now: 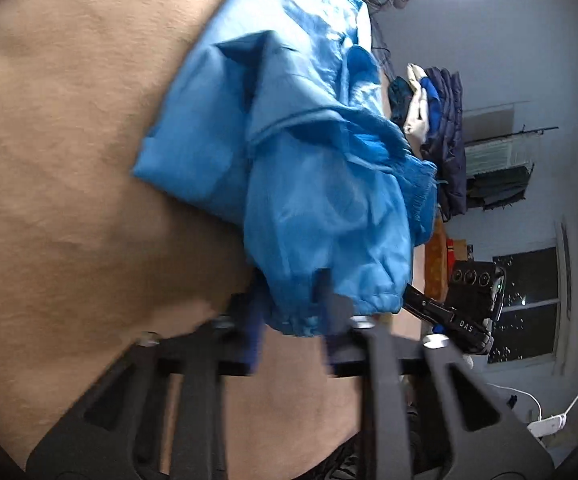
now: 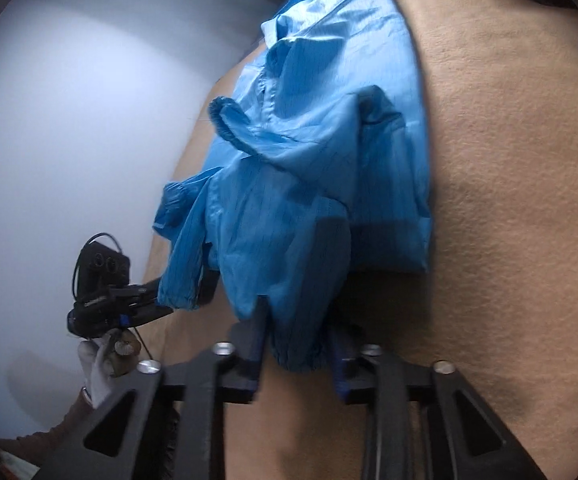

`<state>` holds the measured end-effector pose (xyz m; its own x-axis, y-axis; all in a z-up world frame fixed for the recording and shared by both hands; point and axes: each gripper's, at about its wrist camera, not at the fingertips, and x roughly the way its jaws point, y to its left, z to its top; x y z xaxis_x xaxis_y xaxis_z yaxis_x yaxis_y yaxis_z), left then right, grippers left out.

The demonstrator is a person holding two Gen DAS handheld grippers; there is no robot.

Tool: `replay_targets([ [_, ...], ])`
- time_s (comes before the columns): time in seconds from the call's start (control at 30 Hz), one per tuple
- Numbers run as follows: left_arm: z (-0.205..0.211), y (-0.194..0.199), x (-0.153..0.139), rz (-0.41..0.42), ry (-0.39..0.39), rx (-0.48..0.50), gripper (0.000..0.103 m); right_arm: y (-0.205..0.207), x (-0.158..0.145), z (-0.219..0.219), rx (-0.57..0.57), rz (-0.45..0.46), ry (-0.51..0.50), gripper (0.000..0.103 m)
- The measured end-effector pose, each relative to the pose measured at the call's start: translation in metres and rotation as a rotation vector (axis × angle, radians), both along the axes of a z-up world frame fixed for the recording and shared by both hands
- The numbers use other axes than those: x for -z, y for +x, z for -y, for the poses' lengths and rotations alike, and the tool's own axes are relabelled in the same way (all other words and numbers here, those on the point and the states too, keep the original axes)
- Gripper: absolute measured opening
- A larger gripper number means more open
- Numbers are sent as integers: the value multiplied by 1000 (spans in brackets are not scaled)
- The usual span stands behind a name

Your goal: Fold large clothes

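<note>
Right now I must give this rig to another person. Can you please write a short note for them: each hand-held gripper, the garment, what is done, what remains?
Left hand-held gripper: closed on a gathered cuff of the blue jacket.
Right hand-held gripper: closed on another gathered cuff of the same jacket.
Jacket: bunched and partly lifted at the near end, the rest lying on the tan cloth surface. A pile of other clothes sits at the far end.
Done: both cuffs gripped, fabric drawn up toward the near side.
Left: lay the sleeves flat across the body, smooth them, complete the folds.
</note>
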<state>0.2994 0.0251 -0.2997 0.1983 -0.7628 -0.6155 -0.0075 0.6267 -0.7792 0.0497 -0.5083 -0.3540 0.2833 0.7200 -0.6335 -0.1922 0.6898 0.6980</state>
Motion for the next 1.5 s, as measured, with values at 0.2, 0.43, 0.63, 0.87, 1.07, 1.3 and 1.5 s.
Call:
replay_targets([
  [0.2, 10, 21, -34, 90, -38, 2, 12, 11, -36, 0, -32, 87, 35, 10],
  [0.43, 11, 66, -70, 191, 23, -75, 33, 61, -72, -2, 40, 184, -1, 26],
  [0.63, -7, 93, -91, 268, 19, -164, 64, 95, -95, 6, 138, 261, 25, 70],
  [0.87, -28, 92, -61, 240, 229, -172, 64, 85, -82, 13, 171, 252, -218, 70],
  [1.07, -47, 90, 1, 81, 210, -160, 64, 73, -28, 28, 166, 114, -307, 70],
  [1.3, -34, 102, 1, 98, 187, -107, 43, 72, -14, 24, 134, 104, -210, 41],
  [1.5, -12, 103, -4, 134, 292, -69, 9, 63, -11, 12, 124, 113, -257, 10],
])
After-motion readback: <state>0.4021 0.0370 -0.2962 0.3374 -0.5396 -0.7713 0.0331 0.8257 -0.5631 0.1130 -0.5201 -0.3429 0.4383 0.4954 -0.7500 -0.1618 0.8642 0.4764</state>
